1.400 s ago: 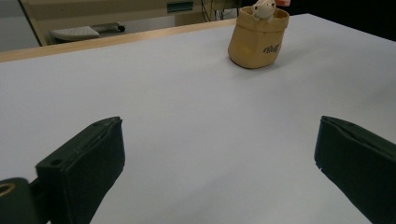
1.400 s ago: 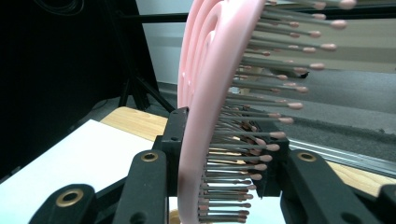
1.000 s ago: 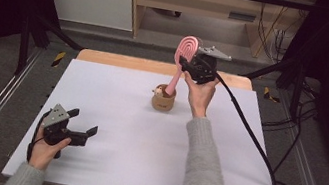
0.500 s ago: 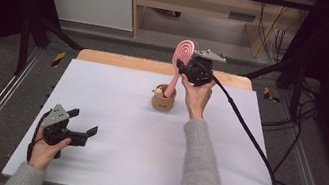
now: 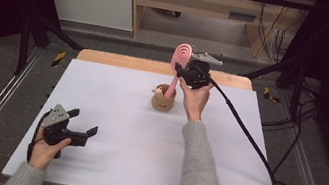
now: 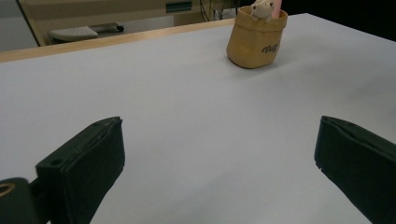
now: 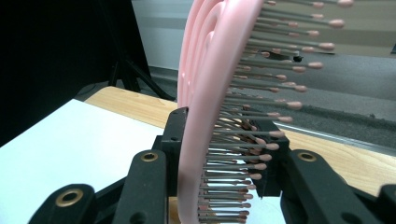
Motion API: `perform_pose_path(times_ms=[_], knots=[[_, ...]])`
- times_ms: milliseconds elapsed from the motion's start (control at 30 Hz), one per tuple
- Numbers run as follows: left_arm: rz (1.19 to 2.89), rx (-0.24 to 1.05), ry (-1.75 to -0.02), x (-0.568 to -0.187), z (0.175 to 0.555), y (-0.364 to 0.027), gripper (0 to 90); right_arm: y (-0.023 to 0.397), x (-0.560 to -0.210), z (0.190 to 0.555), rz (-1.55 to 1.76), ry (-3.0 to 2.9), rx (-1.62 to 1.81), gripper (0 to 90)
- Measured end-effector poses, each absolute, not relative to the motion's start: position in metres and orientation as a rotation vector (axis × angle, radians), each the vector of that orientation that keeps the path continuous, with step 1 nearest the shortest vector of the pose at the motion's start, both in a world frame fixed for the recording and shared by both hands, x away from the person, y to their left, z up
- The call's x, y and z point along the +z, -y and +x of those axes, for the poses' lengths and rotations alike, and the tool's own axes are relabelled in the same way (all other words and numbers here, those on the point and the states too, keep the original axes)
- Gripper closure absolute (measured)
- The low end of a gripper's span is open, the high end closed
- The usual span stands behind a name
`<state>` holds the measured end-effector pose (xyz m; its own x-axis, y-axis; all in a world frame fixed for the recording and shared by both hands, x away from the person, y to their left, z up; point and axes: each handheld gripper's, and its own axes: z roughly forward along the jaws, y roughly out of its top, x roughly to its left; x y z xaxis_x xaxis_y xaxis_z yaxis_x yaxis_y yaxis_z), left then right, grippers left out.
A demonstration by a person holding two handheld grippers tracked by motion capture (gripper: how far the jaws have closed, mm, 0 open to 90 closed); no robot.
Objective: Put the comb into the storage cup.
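Observation:
A pink hairbrush (image 5: 179, 59) stands upright with its handle down in a small tan pouch (image 5: 163, 100) near the back middle of the white table. My right gripper (image 5: 184, 68) is shut on the brush head; in the right gripper view the brush (image 7: 212, 107) and its bristles sit pressed between the jaws. A small pale toy (image 6: 261, 8) pokes out of the pouch (image 6: 254, 42). My left gripper (image 5: 83, 127) rests low at the front left of the table, open, with nothing between its fingers (image 6: 84, 163).
The white table top (image 5: 113, 114) has a wooden strip (image 5: 122, 61) along its far edge. A black cable (image 5: 247, 131) trails from the right gripper across the table's right side. A wooden cabinet (image 5: 192, 6) stands behind.
The right gripper has shifted slightly left with the brush, over the pouch. The left hand has not moved.

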<state>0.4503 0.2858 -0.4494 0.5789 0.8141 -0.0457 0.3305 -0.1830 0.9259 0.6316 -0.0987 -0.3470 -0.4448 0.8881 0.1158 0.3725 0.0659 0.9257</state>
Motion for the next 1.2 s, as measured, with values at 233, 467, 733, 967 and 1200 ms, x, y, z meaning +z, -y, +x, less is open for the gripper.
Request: perform_pose_path(times_ms=[233,467,733,967,1200], knots=[[1.765,0.577,-0.944,-0.450,0.450,-0.286,1.7,0.100,-0.352,0.632,1.264,-1.856,1.367,63.6],[1.765,0.577,-0.943,-0.450,0.450,-0.286,1.8,0.099,-0.358,0.632,1.276,-1.862,1.367,63.5],[1.763,0.576,-0.945,-0.450,0.450,-0.285,1.7,0.099,-0.365,0.632,1.288,-1.866,1.361,63.5],[1.764,0.577,-0.945,-0.450,0.451,-0.285,1.8,0.101,-0.370,0.631,1.307,-1.859,1.361,63.4],[1.765,0.577,-0.945,-0.450,0.450,-0.285,1.8,0.103,-0.375,0.631,1.318,-1.852,1.366,63.3]])
